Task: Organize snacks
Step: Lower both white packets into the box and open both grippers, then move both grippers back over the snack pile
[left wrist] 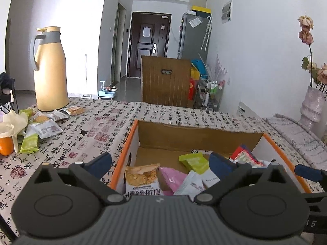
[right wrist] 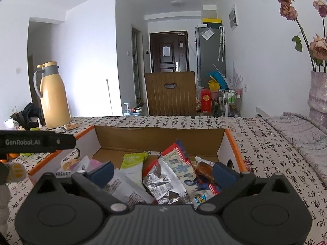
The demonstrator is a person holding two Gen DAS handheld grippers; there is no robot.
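Note:
An open cardboard box (left wrist: 196, 133) with orange edges stands on the table and holds several snack packets, among them a green one (left wrist: 193, 161), a pink one (left wrist: 173, 178) and a red one (right wrist: 175, 157). My left gripper (left wrist: 161, 163) is open and empty above the box's left near corner. My right gripper (right wrist: 163, 169) is open and empty above the box's near side (right wrist: 159, 136). Several loose snack packets (left wrist: 47, 126) lie on the table at the far left.
A yellow thermos jug (left wrist: 50, 69) stands at the table's far left next to an orange (left wrist: 6, 146). A vase with dried roses (right wrist: 318, 94) stands at the right. A wooden chair back (left wrist: 166, 80) is behind the table (left wrist: 92, 122).

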